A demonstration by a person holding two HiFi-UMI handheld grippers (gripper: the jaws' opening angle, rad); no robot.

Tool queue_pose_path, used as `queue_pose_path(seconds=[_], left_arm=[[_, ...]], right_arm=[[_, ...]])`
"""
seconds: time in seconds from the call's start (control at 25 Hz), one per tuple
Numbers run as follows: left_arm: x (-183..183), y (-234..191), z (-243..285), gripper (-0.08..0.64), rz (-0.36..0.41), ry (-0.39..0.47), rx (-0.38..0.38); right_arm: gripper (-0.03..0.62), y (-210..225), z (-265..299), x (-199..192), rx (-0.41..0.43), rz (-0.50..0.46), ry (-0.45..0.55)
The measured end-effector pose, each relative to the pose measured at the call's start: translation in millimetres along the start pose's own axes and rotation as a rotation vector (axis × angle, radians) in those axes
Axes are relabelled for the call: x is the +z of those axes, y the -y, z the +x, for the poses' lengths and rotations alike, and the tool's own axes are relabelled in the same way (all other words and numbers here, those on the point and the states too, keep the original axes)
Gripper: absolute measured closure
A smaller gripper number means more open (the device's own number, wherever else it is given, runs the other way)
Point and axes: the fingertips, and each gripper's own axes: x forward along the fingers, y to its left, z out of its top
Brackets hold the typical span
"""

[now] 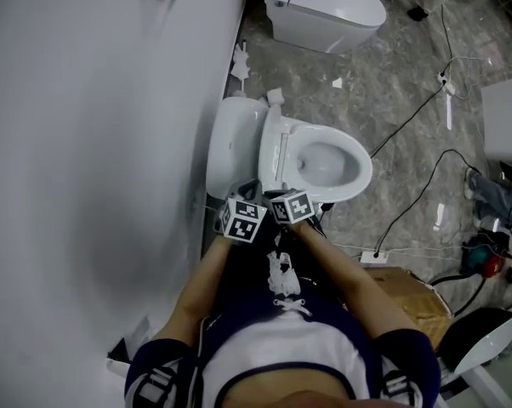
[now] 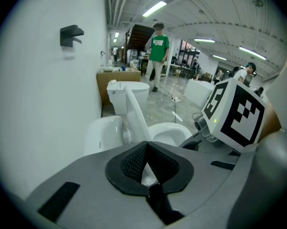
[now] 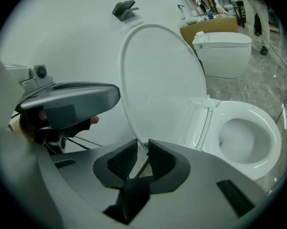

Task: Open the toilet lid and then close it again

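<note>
- At the near rim of the raised toilet lid [image 3: 158, 80], both tongs are working side by side, just apart from each other.
- The left gripper [image 2: 146, 147] is clenching the lid's rim; its pads [image 2: 131, 163] are meeting at the tips, with a white sliver of the rim showing between them lower down.
- The right gripper [image 3: 142, 149] is grasping the same rim beside it; the edge is running down between its two ribbed pads, which are standing slightly apart on it.
- The lid is standing upright between the cistern [image 1: 230, 143] and the open bowl [image 1: 328, 164].
- The seat [image 3: 251, 116] is lying flat on the bowl.
- The cistern is backing against the white wall [image 1: 86, 143], which is carrying a black bracket [image 2: 71, 35].
- A second toilet [image 1: 324, 7] is standing further along the wall, with its lid down.
- Cables [image 1: 409, 117] are trailing across the marbled floor [image 1: 409, 58], and a cardboard box [image 1: 409, 291] is sitting near the person's right arm [image 1: 358, 287].
- A person in a green shirt [image 2: 158, 56] is standing well beyond the toilets.
</note>
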Motion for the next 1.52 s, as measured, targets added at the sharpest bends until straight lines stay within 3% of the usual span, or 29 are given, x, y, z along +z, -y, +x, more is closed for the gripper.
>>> queue_pose_path(seconds=[1.04,1.28,1.52], left_arm=[[-18,-42,-5,0.552,-0.124,-0.001,0.087],[-12,-58,-24,0.552,-0.173,0.061,0.129],[6,-59,-49,0.552,-0.248,0.225,0.100]], right_arm=[[0.534,-18,26,12,0.038,-0.106,-0.052],[0.540,-39,-5,35,0.124,-0.084,0.096],[0.578,-80,-59,63,0.362,0.010,0.331]])
